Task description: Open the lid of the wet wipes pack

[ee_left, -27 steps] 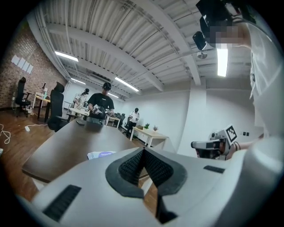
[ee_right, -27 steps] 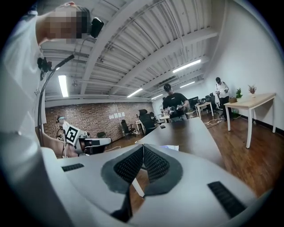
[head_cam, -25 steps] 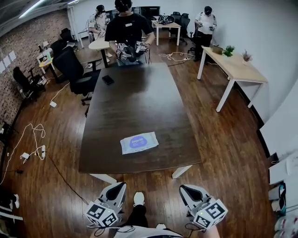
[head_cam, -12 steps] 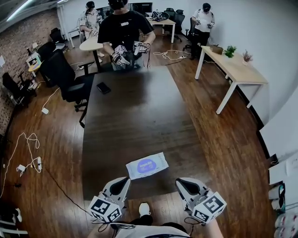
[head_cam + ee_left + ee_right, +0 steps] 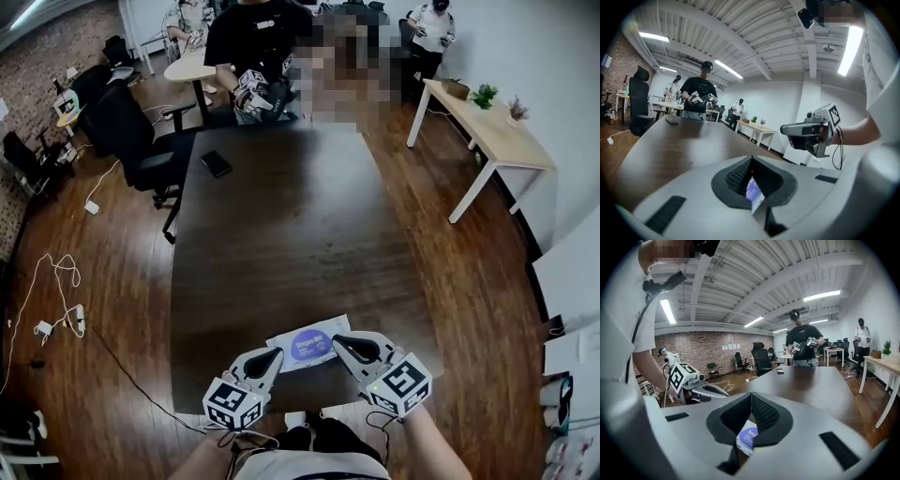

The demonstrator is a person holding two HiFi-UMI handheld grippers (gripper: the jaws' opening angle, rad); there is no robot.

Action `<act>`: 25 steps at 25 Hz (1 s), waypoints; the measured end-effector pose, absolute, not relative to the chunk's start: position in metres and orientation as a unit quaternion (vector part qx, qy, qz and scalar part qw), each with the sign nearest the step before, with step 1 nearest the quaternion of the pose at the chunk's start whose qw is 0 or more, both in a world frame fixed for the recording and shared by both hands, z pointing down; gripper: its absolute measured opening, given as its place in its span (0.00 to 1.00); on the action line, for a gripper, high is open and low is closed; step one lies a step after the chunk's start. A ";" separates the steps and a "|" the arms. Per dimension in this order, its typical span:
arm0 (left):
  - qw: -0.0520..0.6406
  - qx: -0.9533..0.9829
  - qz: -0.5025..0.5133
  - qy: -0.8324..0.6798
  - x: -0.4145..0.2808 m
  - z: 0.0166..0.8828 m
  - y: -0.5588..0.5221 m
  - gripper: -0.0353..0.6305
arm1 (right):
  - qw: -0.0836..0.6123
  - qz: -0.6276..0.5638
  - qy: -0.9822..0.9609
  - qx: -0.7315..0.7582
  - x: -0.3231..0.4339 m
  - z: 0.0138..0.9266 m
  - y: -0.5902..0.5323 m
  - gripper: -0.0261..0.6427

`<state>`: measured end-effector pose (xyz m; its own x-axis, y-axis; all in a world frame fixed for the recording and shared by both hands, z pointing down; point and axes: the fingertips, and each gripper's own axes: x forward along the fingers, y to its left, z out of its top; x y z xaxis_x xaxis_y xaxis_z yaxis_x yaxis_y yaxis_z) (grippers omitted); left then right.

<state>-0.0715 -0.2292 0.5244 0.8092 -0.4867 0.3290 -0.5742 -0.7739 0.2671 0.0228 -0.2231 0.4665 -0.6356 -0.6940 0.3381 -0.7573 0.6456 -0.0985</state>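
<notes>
The wet wipes pack (image 5: 307, 345), white with a purple oval label, lies flat at the near edge of the dark wooden table (image 5: 281, 225). My left gripper (image 5: 273, 355) is shut, its tip just off the pack's near left corner. The right gripper (image 5: 340, 343) is also shut, its tip at the pack's right end; I cannot tell whether it touches. A slice of the pack (image 5: 753, 194) shows below the closed pads of the left gripper (image 5: 751, 159) in the left gripper view. The right gripper view likewise shows the pack (image 5: 747, 439) beneath the right gripper (image 5: 751, 394).
A black phone (image 5: 217, 164) lies at the table's far left. A person in black (image 5: 258, 47) stands at the far end holding grippers. Black office chairs (image 5: 131, 131) stand to the left, a light wooden table (image 5: 492, 141) to the right, and cables (image 5: 61, 291) lie on the floor.
Both grippers have moved forward from below the table's edge to either end of the pack. The table and pack have come nearer in the head view.
</notes>
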 end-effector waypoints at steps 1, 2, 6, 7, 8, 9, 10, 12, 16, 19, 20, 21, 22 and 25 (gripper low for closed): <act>0.182 0.933 0.127 -0.284 -0.070 0.530 -0.233 0.06 | 0.144 0.119 -0.899 0.396 0.020 0.475 -0.229 0.05; 0.183 0.931 0.135 -0.284 -0.067 0.536 -0.235 0.06 | 0.155 0.121 -0.901 0.386 0.018 0.485 -0.234 0.05; 0.191 0.923 0.169 -0.287 -0.051 0.566 -0.242 0.06 | 0.224 0.113 -0.912 0.325 0.010 0.535 -0.243 0.05; 0.195 0.921 0.176 -0.289 -0.048 0.574 -0.245 0.06 | 0.243 0.109 -0.914 0.306 0.007 0.547 -0.245 0.05; 0.199 0.918 0.182 -0.293 -0.046 0.580 -0.247 0.06 | 0.261 0.104 -0.916 0.286 0.004 0.559 -0.246 0.05; 0.203 0.914 0.189 -0.297 -0.045 0.587 -0.249 0.06 | 0.283 0.097 -0.917 0.265 0.000 0.570 -0.246 0.05; 0.207 0.910 0.196 -0.300 -0.045 0.594 -0.249 0.06 | 0.307 0.086 -0.916 0.243 -0.002 0.581 -0.244 0.07; 0.218 0.902 0.208 -0.308 -0.045 0.607 -0.248 0.06 | 0.360 0.054 -0.909 0.202 -0.005 0.601 -0.240 0.11; 0.240 0.889 0.225 -0.319 -0.047 0.629 -0.242 0.06 | 0.442 -0.006 -0.888 0.131 -0.006 0.630 -0.233 0.25; 0.253 0.882 0.226 -0.328 -0.048 0.636 -0.232 0.06 | 0.478 -0.030 -0.873 0.098 -0.005 0.647 -0.230 0.36; 0.256 0.880 0.225 -0.330 -0.048 0.638 -0.230 0.06 | 0.486 -0.034 -0.868 0.091 -0.004 0.652 -0.230 0.40; 0.259 0.879 0.225 -0.332 -0.048 0.641 -0.228 0.06 | 0.494 -0.038 -0.865 0.085 -0.004 0.656 -0.231 0.43; 0.261 0.877 0.227 -0.333 -0.048 0.644 -0.227 0.06 | 0.500 -0.042 -0.861 0.080 -0.005 0.659 -0.231 0.44; 0.268 0.874 0.228 -0.336 -0.047 0.650 -0.225 0.06 | 0.514 -0.053 -0.854 0.066 -0.007 0.665 -0.233 0.48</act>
<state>-0.0466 -0.2250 0.6501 0.6703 -0.4641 0.5790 -0.7089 -0.6310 0.3150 -0.0072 -0.2334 0.6649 -0.4629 -0.1680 0.8704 -0.0582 0.9855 0.1593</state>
